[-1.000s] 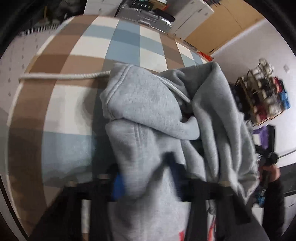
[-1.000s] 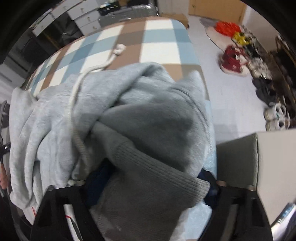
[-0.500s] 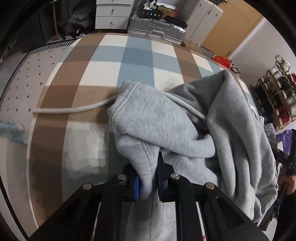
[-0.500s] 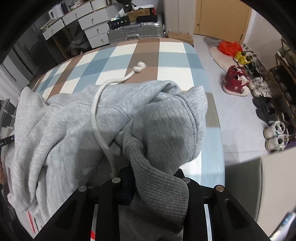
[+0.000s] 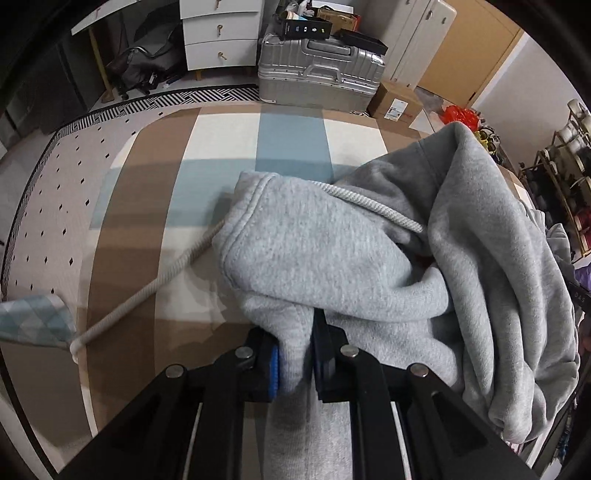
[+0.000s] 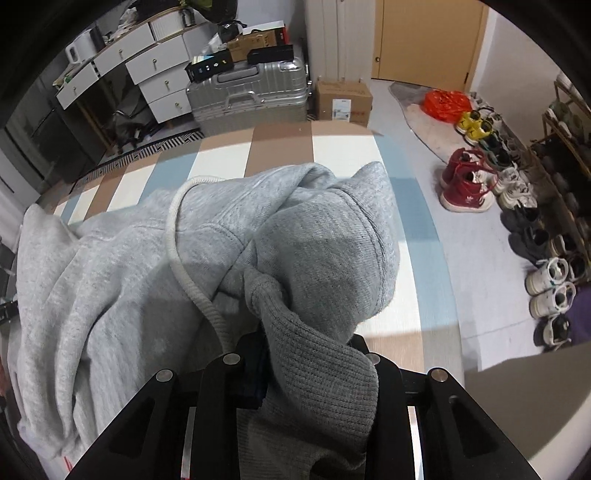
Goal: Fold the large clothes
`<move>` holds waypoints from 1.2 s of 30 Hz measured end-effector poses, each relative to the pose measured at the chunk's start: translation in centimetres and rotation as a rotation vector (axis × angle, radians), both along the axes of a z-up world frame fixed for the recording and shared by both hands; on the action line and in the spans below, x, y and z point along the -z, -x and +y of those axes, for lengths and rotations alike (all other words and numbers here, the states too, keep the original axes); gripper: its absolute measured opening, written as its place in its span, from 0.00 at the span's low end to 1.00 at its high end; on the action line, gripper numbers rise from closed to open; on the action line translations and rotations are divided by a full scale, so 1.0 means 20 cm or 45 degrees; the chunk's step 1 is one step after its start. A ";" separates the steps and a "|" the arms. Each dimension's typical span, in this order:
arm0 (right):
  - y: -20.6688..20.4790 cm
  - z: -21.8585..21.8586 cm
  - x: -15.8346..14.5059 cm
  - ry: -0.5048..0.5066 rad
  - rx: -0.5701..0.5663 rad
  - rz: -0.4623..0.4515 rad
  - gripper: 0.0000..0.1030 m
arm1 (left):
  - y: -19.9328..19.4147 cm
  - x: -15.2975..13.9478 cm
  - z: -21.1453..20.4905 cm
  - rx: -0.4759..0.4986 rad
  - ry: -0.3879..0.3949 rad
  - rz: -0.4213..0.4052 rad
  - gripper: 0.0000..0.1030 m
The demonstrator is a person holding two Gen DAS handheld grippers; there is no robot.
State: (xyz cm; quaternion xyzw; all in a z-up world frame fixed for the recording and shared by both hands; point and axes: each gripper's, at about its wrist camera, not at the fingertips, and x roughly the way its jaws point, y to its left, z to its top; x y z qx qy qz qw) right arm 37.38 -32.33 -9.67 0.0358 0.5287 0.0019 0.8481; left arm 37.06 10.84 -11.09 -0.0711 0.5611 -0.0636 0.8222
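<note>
A grey hoodie [image 5: 332, 258] lies bunched on a checked tablecloth [image 5: 229, 147] of brown, blue and white squares. My left gripper [image 5: 295, 358] is shut on a fold of its fleece near the bottom of the left wrist view. A white drawcord [image 5: 147, 291] trails from the hood across the cloth to the left. In the right wrist view the same hoodie [image 6: 147, 258] fills the middle, and my right gripper [image 6: 310, 365] is shut on its ribbed cuff [image 6: 314, 354]. Another stretch of the drawcord [image 6: 177, 243] loops over the hoodie there.
Beyond the table stand a silver suitcase [image 5: 317, 74], white drawers [image 5: 218, 33] and a cardboard box [image 6: 343, 99]. Shoes [image 6: 465, 184] and a shoe rack [image 6: 565, 155] line the floor on the right. A patterned cloth corner [image 5: 33, 317] lies at the left.
Both grippers closed on the hoodie, the left on a fleece fold, the right on the ribbed cuff. Both then drew back along the table, dragging the garment and drawcord towards the near edge.
</note>
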 end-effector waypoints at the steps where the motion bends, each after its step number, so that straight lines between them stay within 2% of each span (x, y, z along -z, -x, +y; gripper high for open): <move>1: 0.00 -0.01 0.00 -0.004 -0.001 0.003 0.29 | 0.04 -0.01 0.00 0.004 0.007 -0.005 0.09; 3: 0.01 -0.02 0.00 -0.021 -0.017 0.012 0.35 | 0.10 -0.04 0.01 0.001 0.023 -0.027 0.09; 4: 0.03 -0.04 0.00 -0.026 -0.026 0.009 0.43 | 0.14 -0.06 0.03 -0.005 0.038 -0.041 0.09; 5: 0.05 -0.05 0.00 -0.034 -0.029 0.014 0.55 | 0.20 -0.10 0.06 -0.020 0.070 -0.058 0.09; 6: 0.10 -0.08 -0.01 -0.067 -0.036 0.015 0.63 | 0.27 -0.12 0.08 -0.047 0.102 -0.065 0.09; 7: 0.15 -0.10 -0.02 -0.115 -0.038 0.008 0.77 | 0.34 -0.15 0.09 -0.065 0.140 -0.063 0.09; 8: 0.20 -0.12 -0.04 -0.142 -0.034 0.003 0.84 | 0.40 -0.17 0.10 -0.075 0.181 -0.060 0.10; 11: 0.44 -0.16 -0.09 -0.235 -0.055 -0.012 0.84 | 0.66 -0.24 0.13 -0.081 0.263 -0.058 0.10; 15: 0.84 -0.11 -0.24 -0.213 -0.156 -0.100 0.86 | 1.15 -0.35 0.14 -0.077 0.194 -0.193 0.11; 16: 0.94 -0.10 -0.28 -0.220 -0.177 -0.131 0.91 | 1.24 -0.37 0.12 -0.067 0.162 -0.211 0.19; 17: 1.03 -0.09 -0.31 -0.229 -0.191 -0.152 0.93 | 1.29 -0.39 0.10 -0.060 0.141 -0.225 0.32; 18: 1.12 -0.08 -0.34 -0.240 -0.202 -0.182 0.93 | 1.42 -0.42 0.09 -0.058 0.125 -0.263 0.39; 20: 1.30 -0.06 -0.40 -0.270 -0.232 -0.246 0.95 | 1.57 -0.45 0.06 -0.059 0.111 -0.329 0.65; 23: 1.54 -0.01 -0.48 -0.288 -0.267 -0.340 0.99 | 1.84 -0.47 0.03 -0.066 0.064 -0.403 0.72; 26: 1.74 0.03 -0.54 -0.322 -0.270 -0.415 0.99 | 1.98 -0.38 0.02 -0.065 0.040 -0.368 0.76; 28: 1.87 0.08 -0.56 -0.398 -0.268 -0.481 1.00 | 2.04 -0.31 0.00 -0.064 0.034 -0.326 0.76; 32: 2.01 0.21 -0.57 -0.543 -0.283 -0.608 1.00 | 2.15 -0.13 0.04 -0.137 0.203 -0.145 0.76; 34: 2.06 0.31 -0.55 -0.605 -0.322 -0.661 1.00 | 2.20 -0.06 0.05 -0.176 0.235 -0.069 0.76; 36: 2.11 0.38 -0.53 -0.637 -0.360 -0.705 1.00 | 2.23 -0.02 0.07 -0.234 0.253 -0.045 0.76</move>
